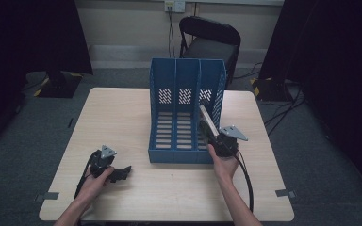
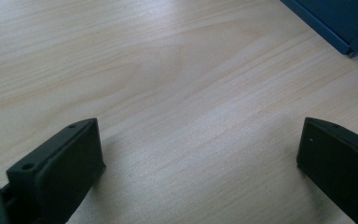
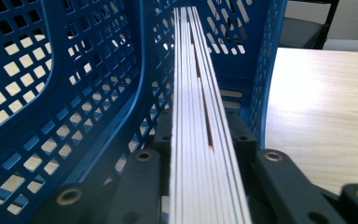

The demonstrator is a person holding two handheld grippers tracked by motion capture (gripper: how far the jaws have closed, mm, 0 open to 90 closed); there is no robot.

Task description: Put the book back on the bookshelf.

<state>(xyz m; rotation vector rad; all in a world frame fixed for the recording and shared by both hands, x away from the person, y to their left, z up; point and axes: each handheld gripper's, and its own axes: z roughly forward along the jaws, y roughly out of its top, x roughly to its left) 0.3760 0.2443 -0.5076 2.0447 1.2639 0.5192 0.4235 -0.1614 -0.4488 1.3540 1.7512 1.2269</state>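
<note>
1. High view: we read no writing or label anywhere.
2. We count one blue file rack [image 1: 187, 110] with three slots, one book [image 1: 207, 121], two grippers and one black chair [image 1: 210, 41] behind the table [image 1: 169, 188].
3. Our right gripper [image 1: 212, 134] is clamped on the book, tilted, in the rack's right slot.
4. Our left gripper [image 1: 122, 173] rests low on the table, jaws spread wide, holding nothing.

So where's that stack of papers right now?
The stack of papers is clamped edge-on in the right gripper, tilted inside the rightmost slot of the blue file rack, at the right of the high view.
</note>
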